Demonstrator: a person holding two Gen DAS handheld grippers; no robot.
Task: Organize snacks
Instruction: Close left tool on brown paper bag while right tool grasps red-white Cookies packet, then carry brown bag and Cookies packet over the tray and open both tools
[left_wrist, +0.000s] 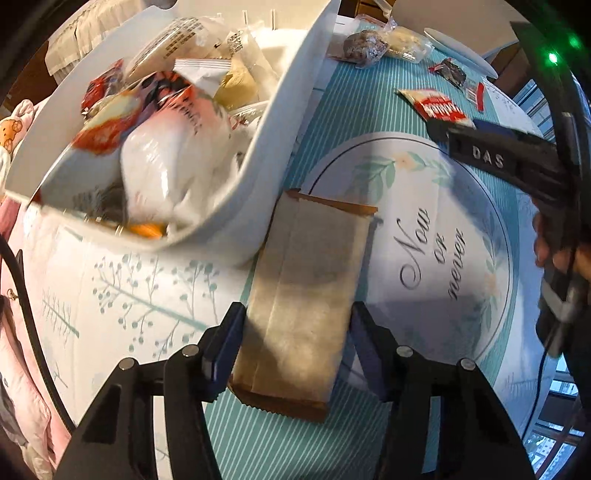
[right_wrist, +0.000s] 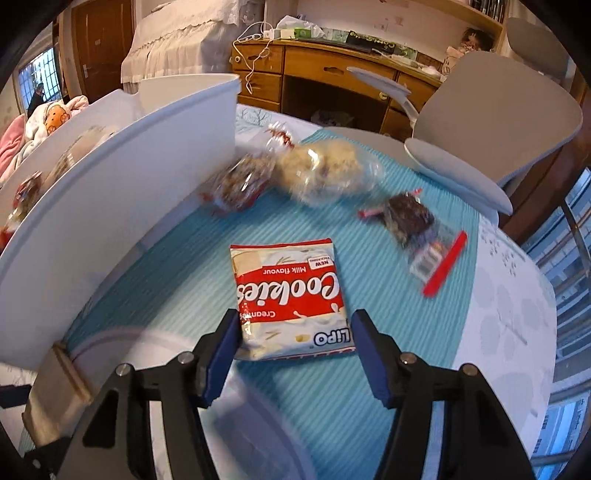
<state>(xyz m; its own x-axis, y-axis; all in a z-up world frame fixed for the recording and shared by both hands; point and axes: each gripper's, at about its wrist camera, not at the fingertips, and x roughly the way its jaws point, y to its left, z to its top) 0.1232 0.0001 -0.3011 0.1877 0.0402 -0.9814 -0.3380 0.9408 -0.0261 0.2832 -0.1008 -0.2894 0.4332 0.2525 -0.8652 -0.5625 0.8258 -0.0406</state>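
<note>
A flat brown paper snack packet (left_wrist: 303, 295) lies lengthwise between the fingers of my left gripper (left_wrist: 295, 321), whose blue pads press on both its long edges. Its far end reaches the wall of a white bin (left_wrist: 258, 177) filled with several wrapped snacks. The same packet (right_wrist: 59, 398) shows at the lower left of the right wrist view. My right gripper (right_wrist: 291, 328) is shut on the near end of a red and white cookie packet (right_wrist: 291, 291) over the teal striped cloth. In the left wrist view that gripper (left_wrist: 439, 127) holds the cookie packet (left_wrist: 436, 105) at the upper right.
Beyond the cookie packet lie a clear-wrapped pale snack (right_wrist: 321, 173), a brown nutty one (right_wrist: 240, 184) and a dark one with red strips (right_wrist: 410, 218). The white bin (right_wrist: 129, 206) stands at the left. A grey chair (right_wrist: 498, 122) and wooden desk (right_wrist: 332, 74) stand behind.
</note>
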